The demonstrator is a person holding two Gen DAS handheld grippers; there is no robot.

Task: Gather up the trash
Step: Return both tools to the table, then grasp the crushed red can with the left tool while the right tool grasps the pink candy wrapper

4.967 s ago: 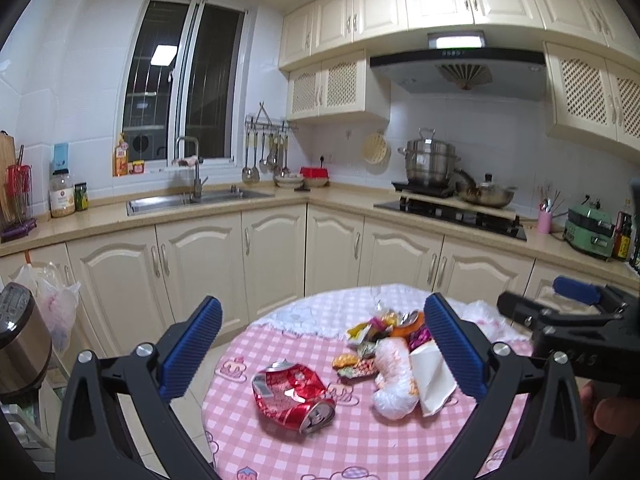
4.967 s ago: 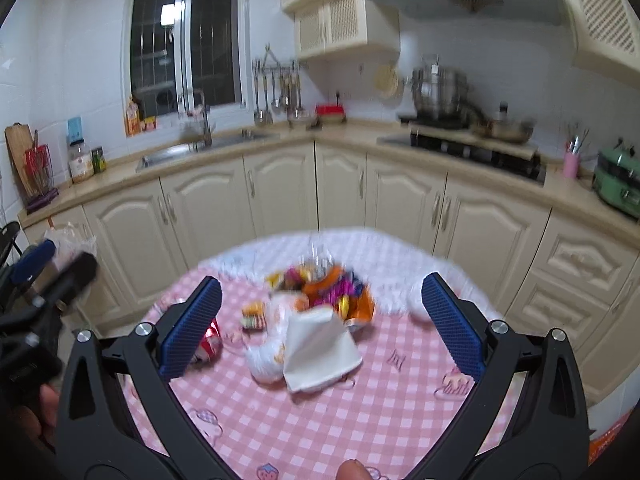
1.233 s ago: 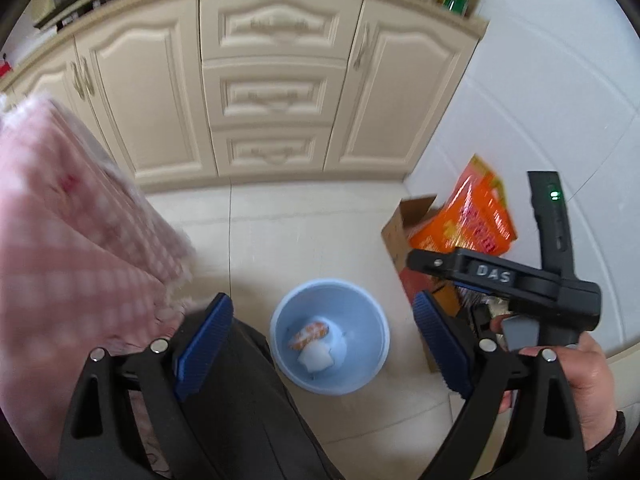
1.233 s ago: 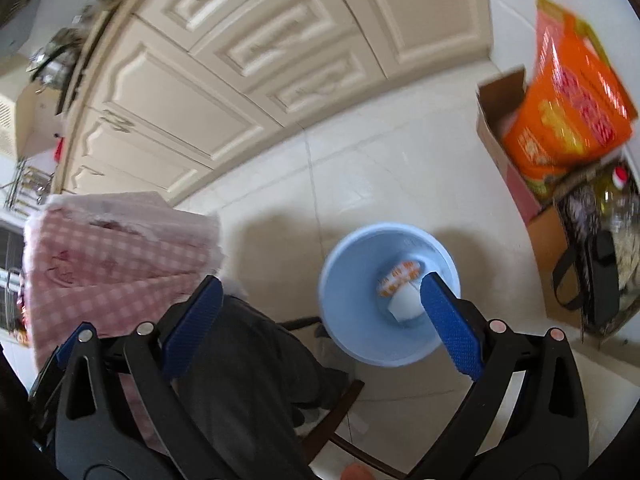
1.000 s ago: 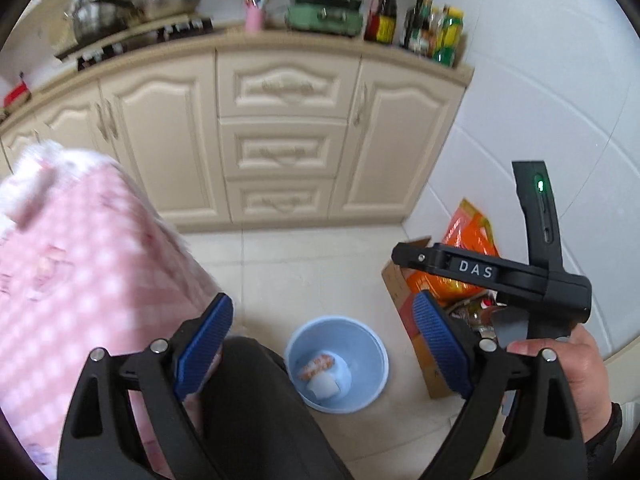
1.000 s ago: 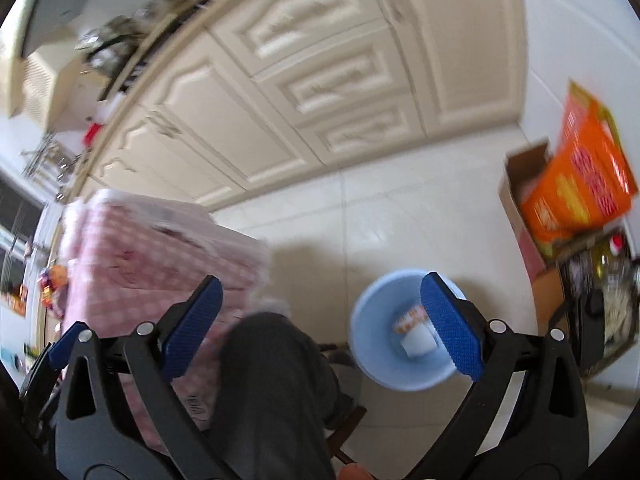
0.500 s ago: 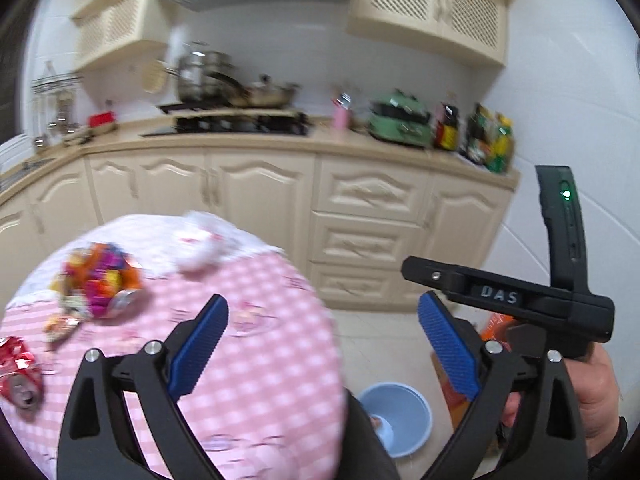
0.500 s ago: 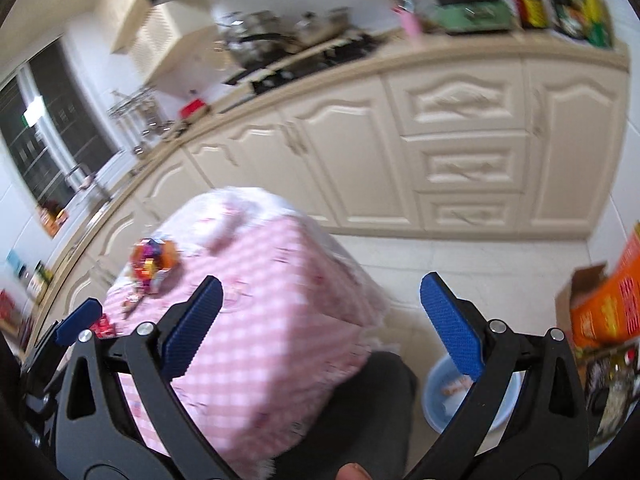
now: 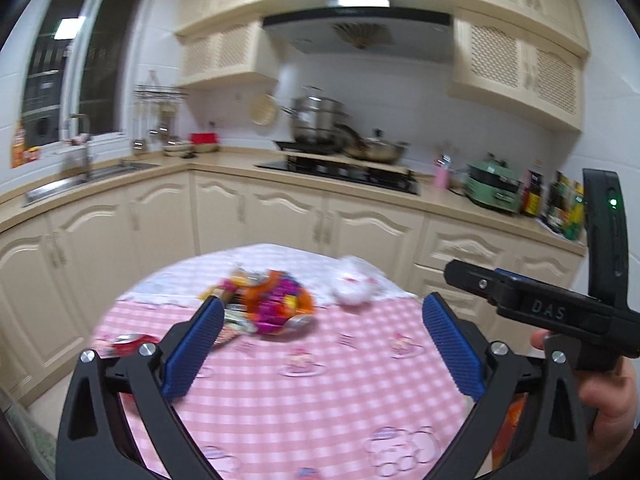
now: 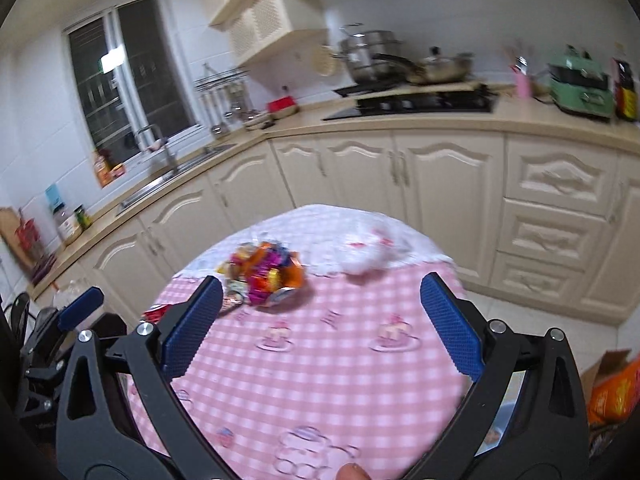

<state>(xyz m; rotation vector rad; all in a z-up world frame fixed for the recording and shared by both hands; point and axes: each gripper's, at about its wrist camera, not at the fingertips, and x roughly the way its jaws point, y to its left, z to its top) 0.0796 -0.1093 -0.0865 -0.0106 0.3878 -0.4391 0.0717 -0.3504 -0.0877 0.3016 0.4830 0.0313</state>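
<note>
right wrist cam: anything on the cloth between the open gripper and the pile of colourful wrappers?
Nothing. In the right wrist view, only bare pink checked tablecloth lies between the right gripper and the wrapper pile. The white crumpled bag sits off to the pile's right.

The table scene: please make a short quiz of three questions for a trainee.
1. True or false: the left gripper holds trash.
2. Which lies nearest the table's left edge? A) red can B) wrapper pile C) white bag
3. Fill in: the right gripper's jaws are ____.

Key: 1 false, both jaws stand apart with nothing between. 2 A. 3 open.
</note>
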